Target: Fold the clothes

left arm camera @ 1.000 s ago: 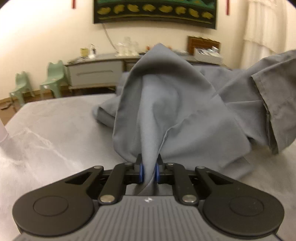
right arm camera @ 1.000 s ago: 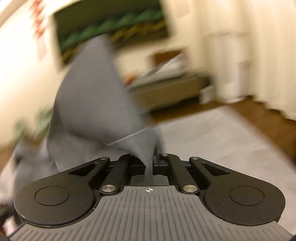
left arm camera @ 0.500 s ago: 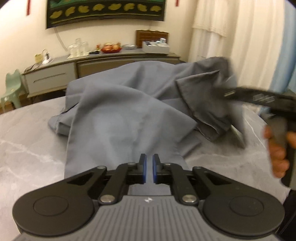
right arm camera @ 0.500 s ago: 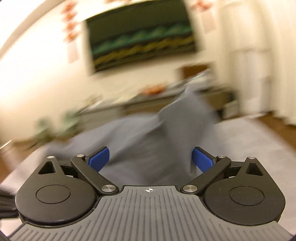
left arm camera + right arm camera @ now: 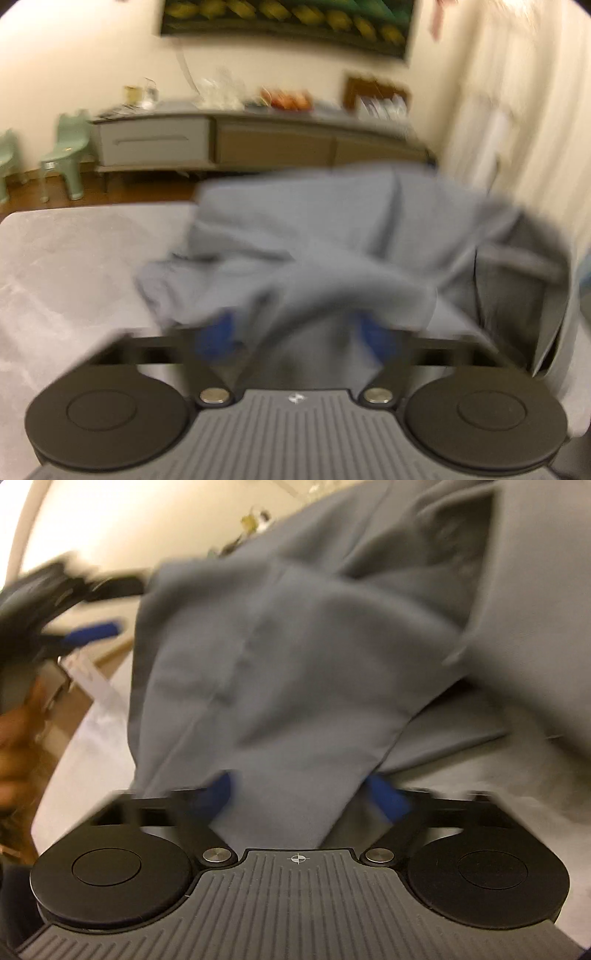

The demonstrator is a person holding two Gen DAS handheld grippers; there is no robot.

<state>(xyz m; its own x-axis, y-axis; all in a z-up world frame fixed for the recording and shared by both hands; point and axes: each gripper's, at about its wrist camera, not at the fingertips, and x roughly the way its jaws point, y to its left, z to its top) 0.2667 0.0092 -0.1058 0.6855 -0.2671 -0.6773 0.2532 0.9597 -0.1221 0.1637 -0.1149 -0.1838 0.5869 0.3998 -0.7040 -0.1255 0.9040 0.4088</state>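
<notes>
A grey garment (image 5: 332, 236) lies crumpled on a pale marble table (image 5: 66, 266). My left gripper (image 5: 299, 332) is open, its blue pads spread wide, with a fold of the garment lying between them. My right gripper (image 5: 306, 797) is open too, close over the same grey cloth (image 5: 295, 657), which fills most of the right wrist view and runs between its blue pads. The left gripper also shows in the right wrist view (image 5: 74, 627) at the upper left, blurred, with a hand below it. Both views are motion-blurred.
A long low sideboard (image 5: 236, 140) with glassware and a fruit bowl stands against the far wall under a dark painting (image 5: 288, 22). Green child chairs (image 5: 66, 155) stand at the left. Pale curtains (image 5: 517, 110) hang at the right.
My left gripper let go of the garment and opened wide. My right gripper, which opened half a second ago, has swung down close onto the cloth. The garment has dropped onto the table.
</notes>
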